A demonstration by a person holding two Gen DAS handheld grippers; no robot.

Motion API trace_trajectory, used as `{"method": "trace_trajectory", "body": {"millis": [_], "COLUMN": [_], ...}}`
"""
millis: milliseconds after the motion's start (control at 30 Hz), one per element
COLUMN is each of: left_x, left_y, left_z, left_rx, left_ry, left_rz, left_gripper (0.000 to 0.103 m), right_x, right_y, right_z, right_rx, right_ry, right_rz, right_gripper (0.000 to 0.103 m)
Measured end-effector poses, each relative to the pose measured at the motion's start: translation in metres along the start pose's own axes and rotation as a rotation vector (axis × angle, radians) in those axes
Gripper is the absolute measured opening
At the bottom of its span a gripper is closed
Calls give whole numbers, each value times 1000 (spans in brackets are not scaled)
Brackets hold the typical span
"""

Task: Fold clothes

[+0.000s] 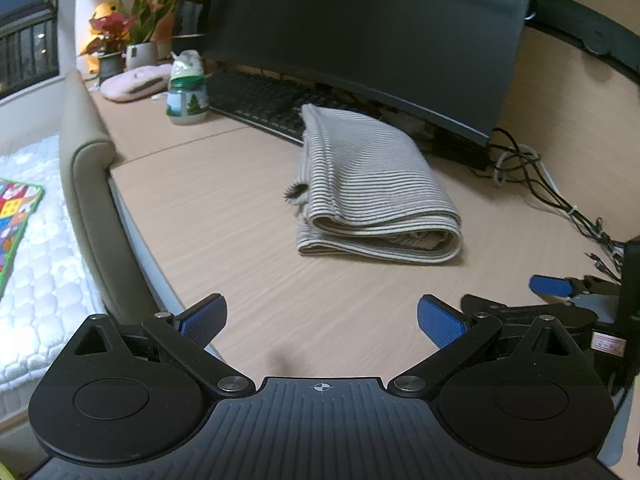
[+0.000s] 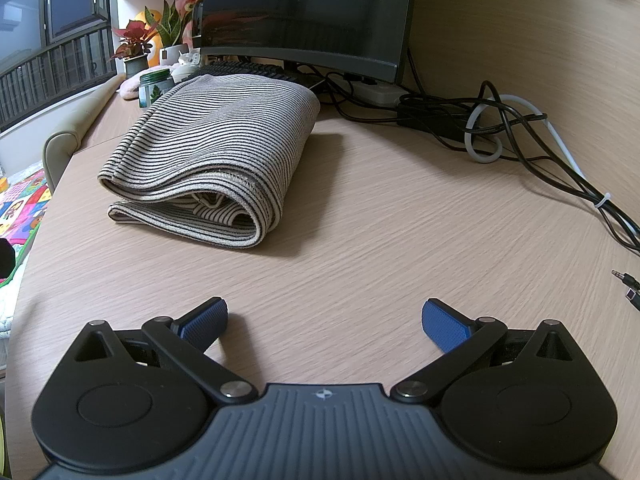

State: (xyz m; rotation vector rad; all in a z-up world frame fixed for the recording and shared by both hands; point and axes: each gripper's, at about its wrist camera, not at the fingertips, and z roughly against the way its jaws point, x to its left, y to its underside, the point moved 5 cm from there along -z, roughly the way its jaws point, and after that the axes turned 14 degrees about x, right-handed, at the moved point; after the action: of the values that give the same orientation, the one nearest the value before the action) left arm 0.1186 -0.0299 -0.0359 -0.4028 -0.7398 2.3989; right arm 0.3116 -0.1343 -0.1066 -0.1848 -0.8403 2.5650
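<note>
Left gripper: the left gripper (image 1: pixel 322 320) hovered over the near part of the desk (image 1: pixel 248 240), its blue-padded fingers (image 1: pixel 202 318) spread wide apart and grasping nothing.
Right gripper: the right gripper (image 2: pixel 324 322) hovered likewise above bare wood near the front edge, fingers (image 2: pixel 444 326) released and empty; its blue tips also showed at the right edge of the left camera's view (image 1: pixel 550 286).
Garment: a striped beige-and-black garment (image 2: pixel 208 148) lay in the middle of the desk, well apart from both grippers, folded into a compact stack of several layers with a rounded fold on its right side.
Loose detail: a small frayed bit of cloth (image 1: pixel 296 194) stuck out at the stack's left side.
Behind the garment: a black keyboard (image 1: pixel 260 98) touched or sat just beside the stack's far end, under a dark monitor (image 1: pixel 368 36).
Far left corner: a jar (image 1: pixel 187 100) and potted plants (image 2: pixel 134 50).
Far right: tangled cables (image 2: pixel 492 120) ran along the right edge.
Progress: the folding appeared essentially done; at most, tidying the protruding bit seemed left.
</note>
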Motion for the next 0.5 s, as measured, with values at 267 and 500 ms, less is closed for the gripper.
{"method": "trace_trajectory", "body": {"millis": [267,500], "left_x": [-7,-10], "left_y": [3,6], "left_z": [0,1], "left_rx": [-14,-19], "left_ry": [0,-17], "left_rz": [-7,-28], "left_gripper": [103,103], "right_x": [0,0], "right_y": [0,0], "right_z": [0,0], "right_rx": [0,1], "right_ry": [-1,-1], "right_rz": [0,0], "right_gripper": [103,103]}}
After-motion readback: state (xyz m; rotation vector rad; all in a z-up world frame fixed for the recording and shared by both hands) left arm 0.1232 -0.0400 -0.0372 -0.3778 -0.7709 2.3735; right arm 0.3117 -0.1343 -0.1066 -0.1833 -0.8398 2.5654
